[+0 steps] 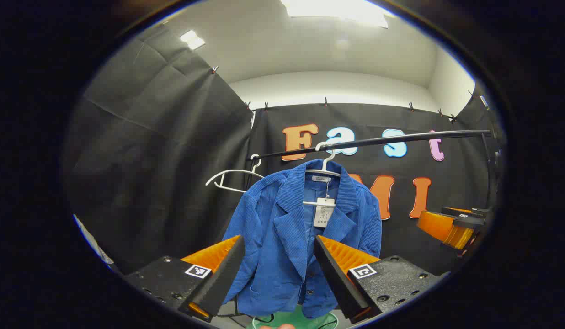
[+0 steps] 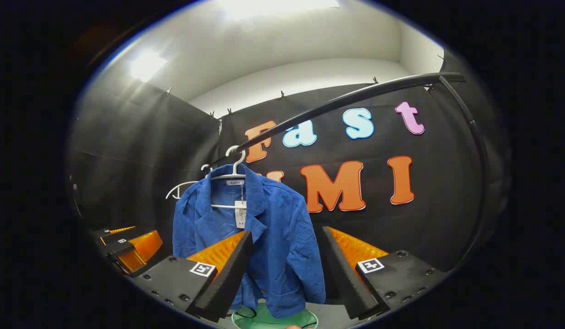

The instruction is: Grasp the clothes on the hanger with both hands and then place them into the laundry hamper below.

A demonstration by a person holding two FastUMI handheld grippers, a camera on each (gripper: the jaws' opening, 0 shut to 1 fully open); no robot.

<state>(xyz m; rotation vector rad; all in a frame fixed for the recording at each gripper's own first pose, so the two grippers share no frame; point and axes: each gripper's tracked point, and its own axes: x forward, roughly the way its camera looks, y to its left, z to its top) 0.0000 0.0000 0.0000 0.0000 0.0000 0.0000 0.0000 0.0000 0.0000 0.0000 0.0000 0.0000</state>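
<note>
risk: jacket point(image 1: 291, 237) could snag on its white hanger point(image 1: 326, 171) if pulled down without lifting off the rail point(image 1: 378, 140); it'd drag the hanger or miss the green hamper point(image 1: 305, 321) at 6 o'clock, probably right below, barely visible. left gripper point(image 1: 278, 269) and right gripper point(image 2: 285, 269) were level, pointed at the jacket at 12, jaws wide apart, gripping nothing, not touching fabric.

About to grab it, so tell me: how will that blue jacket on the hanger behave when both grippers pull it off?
The blue jacket is ribbed cloth hanging in folds, so probably floppy. It looks light. The white hanger may snag its collar.
</note>
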